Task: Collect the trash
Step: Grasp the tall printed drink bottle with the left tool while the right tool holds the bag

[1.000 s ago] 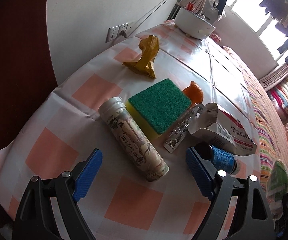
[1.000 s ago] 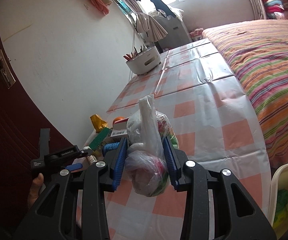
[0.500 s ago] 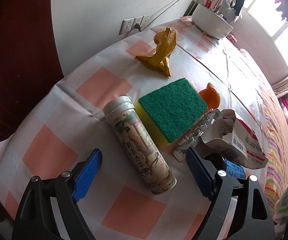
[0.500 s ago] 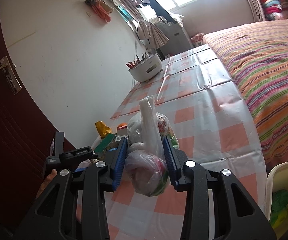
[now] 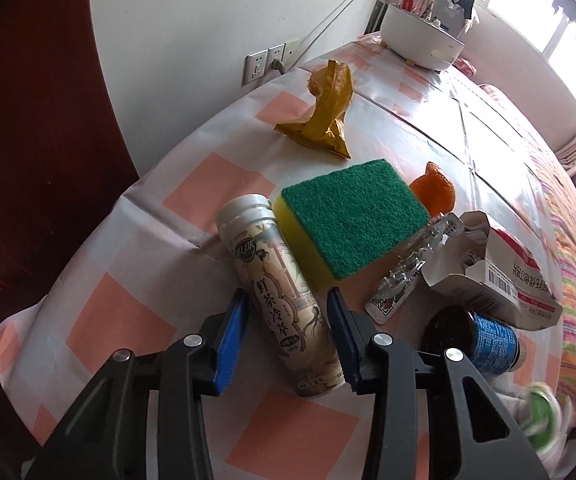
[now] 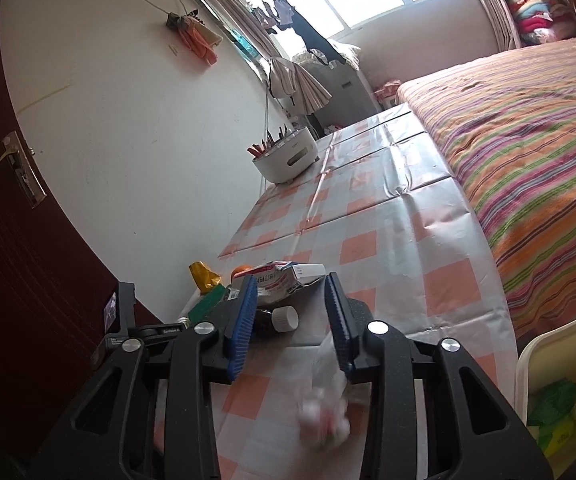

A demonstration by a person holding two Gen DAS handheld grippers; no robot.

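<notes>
The fingers of the left gripper (image 5: 289, 320), just closing, straddle a lying cream printed tea bottle (image 5: 276, 280) on the orange-checked tabletop (image 5: 128, 320), while those of the right gripper (image 6: 291, 312) stand apart above a blurred clear plastic bag (image 6: 323, 412).

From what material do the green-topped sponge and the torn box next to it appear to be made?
The sponge looks like soft yellow foam under a coarse green scouring layer; the top is fuzzy and matte. The torn box seems to be thin printed cardboard: a grey-brown raw inner face, creased flaps and a barcode.
</notes>
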